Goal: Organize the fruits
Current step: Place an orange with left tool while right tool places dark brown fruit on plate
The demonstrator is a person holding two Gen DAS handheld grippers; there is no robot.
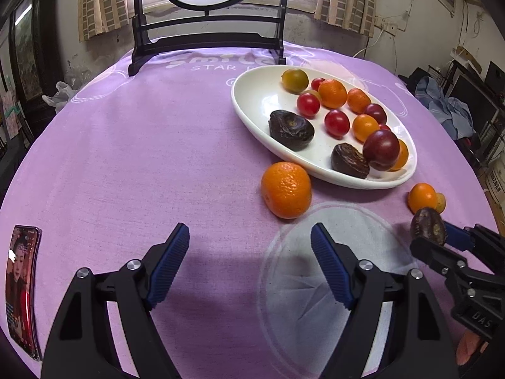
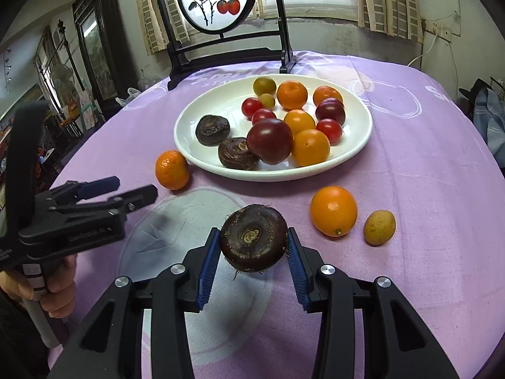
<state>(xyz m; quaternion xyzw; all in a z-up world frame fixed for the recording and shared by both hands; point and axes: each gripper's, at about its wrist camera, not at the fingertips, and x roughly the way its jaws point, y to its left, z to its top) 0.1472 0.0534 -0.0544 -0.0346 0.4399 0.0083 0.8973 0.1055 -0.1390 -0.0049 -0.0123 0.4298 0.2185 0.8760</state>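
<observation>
A white oval plate (image 1: 252, 101) (image 2: 189, 132) holds oranges, red tomatoes, plums and two dark water chestnuts. A mandarin (image 1: 285, 189) (image 2: 172, 169) lies on the cloth beside the plate. An orange (image 2: 333, 210) (image 1: 422, 197) and a small yellow fruit (image 2: 379, 227) lie to the right. My right gripper (image 2: 252, 246) (image 1: 442, 237) is shut on a dark water chestnut (image 2: 253, 242) (image 1: 428, 226), held above a clear plastic dish (image 1: 331, 284) (image 2: 176, 221). My left gripper (image 1: 249, 243) (image 2: 135, 189) is open and empty over the cloth, short of the mandarin.
A purple cloth (image 1: 142, 158) covers the round table. A dark wooden stand with a round persimmon painting (image 1: 208, 15) (image 2: 221, 15) stands at the far edge. A phone (image 1: 22, 290) lies at the near left.
</observation>
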